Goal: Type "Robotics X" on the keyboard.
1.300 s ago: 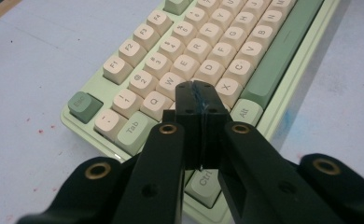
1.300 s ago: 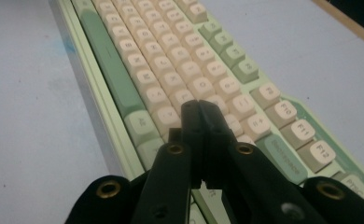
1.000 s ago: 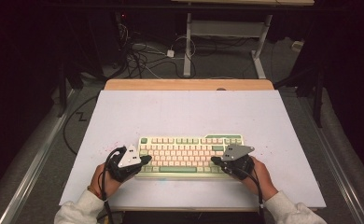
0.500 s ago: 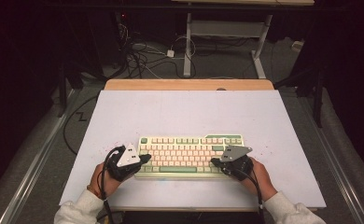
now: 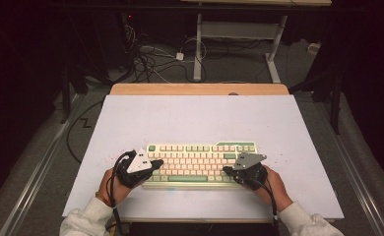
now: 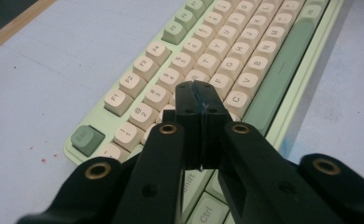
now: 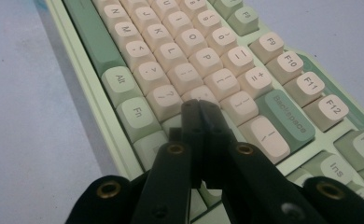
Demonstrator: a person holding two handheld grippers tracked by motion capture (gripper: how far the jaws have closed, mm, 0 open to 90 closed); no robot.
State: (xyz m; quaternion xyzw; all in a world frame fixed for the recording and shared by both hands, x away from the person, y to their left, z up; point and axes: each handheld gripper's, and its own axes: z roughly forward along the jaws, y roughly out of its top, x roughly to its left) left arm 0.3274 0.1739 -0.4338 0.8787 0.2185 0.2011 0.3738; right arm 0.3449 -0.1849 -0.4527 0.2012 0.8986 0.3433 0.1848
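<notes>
- Pale grey-white table (image 5: pixel 200 118) surface spans the centre of the high view, with a wooden strip along its far edge in the upper middle of the frame.
- Left hand (image 5: pixel 112 183), lower left of the high view, holds the left hand-held gripper (image 5: pixel 153 165); its tip lies over the left end of the keyboard, and a grey three-cornered plate sits on top of it.
- In the left gripper view, the left hand-held gripper (image 6: pixel 199 99) has its two black jaws pressed together with nothing between them, the tip over the letter rows near the C and V keys; whether it touches a key cannot be told.
- Keyboard (image 5: pixel 200 160), green case with cream keycaps and green modifier keys, lies flat on the table in the lower centre of the high view, its long side parallel to the table's near edge. The green Esc key (image 6: pixel 87 139) sits at the lower left of the left gripper view.
- Right hand-held gripper (image 5: pixel 228 170), held by the right hand (image 5: pixel 274 183) at the lower right of the high view, reaches over the right end of the keyboard.
- In the right gripper view, the right hand-held gripper (image 7: pixel 199 109) likewise has its jaws together and empty, the tip over the keys just left of the green Backspace key (image 7: pixel 287 114).
- Cables (image 5: pixel 150 56) lie on the floor beyond the table, upper centre of the high view.
</notes>
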